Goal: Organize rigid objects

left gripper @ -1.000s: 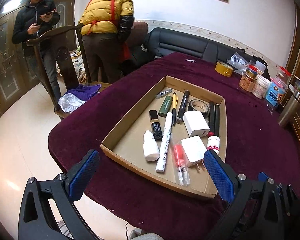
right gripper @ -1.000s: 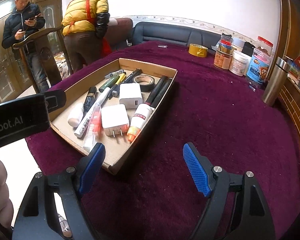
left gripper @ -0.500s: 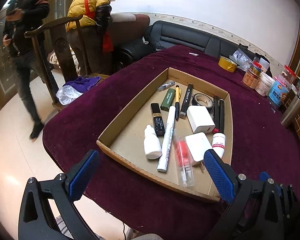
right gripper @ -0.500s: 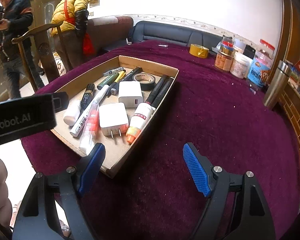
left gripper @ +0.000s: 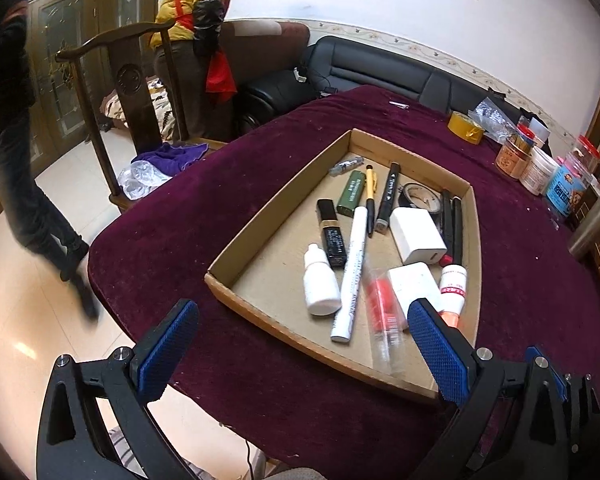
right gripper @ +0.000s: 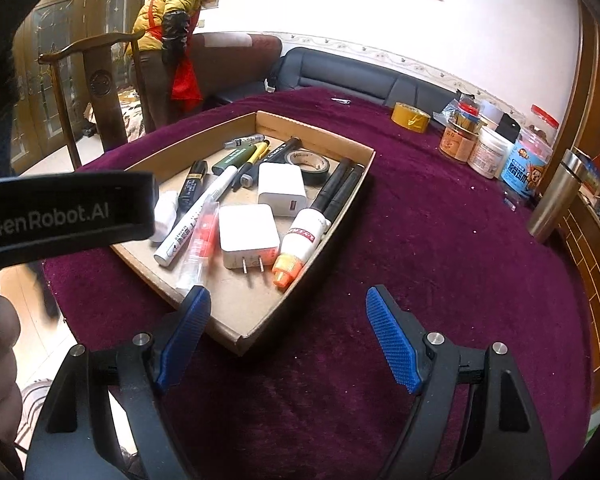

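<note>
Purple cloth covered the bench (left gripper: 228, 200) under our cardboard tray (left gripper: 236, 286). Both tools, left tool (left gripper: 302, 344) and right tool (right gripper: 288, 334), gaped empty. We judged a slow, square descent onto the white bottle (left gripper: 320, 282) ahead best.

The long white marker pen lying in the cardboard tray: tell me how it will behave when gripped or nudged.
The long white marker pen looks like a rigid, round barrel, so it probably stays stiff but may roll if pushed sideways. Its smooth plastic could slip between pads. It lies close between a small white dropper bottle and a clear tube with red contents, so a nudge likely disturbs them.
</note>
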`<state>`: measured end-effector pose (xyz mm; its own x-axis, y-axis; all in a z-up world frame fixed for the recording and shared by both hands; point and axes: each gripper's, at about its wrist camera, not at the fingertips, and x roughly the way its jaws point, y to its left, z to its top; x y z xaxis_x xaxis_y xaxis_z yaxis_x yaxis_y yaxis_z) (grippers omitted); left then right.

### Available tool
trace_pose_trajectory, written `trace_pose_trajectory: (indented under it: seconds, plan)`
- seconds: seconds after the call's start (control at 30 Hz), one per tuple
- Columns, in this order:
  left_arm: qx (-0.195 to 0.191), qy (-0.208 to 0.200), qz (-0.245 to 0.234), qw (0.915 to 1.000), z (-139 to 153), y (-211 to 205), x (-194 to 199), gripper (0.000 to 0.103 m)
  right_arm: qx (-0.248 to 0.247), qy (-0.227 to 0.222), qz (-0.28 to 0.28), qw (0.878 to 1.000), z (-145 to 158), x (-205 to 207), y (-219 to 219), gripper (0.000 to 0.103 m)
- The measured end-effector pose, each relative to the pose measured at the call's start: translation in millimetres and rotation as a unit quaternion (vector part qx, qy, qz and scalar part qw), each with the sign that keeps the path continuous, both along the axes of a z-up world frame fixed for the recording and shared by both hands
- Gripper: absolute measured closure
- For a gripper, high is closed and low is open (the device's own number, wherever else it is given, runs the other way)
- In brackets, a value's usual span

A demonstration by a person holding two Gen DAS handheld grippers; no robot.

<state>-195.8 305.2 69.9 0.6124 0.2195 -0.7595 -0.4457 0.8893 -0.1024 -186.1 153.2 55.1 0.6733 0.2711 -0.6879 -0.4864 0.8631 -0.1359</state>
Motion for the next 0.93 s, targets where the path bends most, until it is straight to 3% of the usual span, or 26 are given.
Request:
trace_pose_trajectory:
  seconds: [0.53, 0.77, 0.93]
  plan:
    - [0.001, 0.014, 0.007, 0.9999, -5.2, 3.7, 1.8, 0.001, 0.006, 0.012, 0.022, 1.000, -4.4, -4.0, 6.6, 0.022]
    - [0.023, 0.015, 0.005, 0.9996, 1.1, -9.9, 3.4, 0.001, 0.032, 0.018, 0.013, 0.999, -0.4, 3.2, -12.8, 0.022]
    - [0.037, 0.019, -0.014, 0.9990, 9.7, -32.8, 7.7, 0.001, 0.076, 0.037, -0.003, 0.996, 5.8, 14.5, -42.3, 0.022]
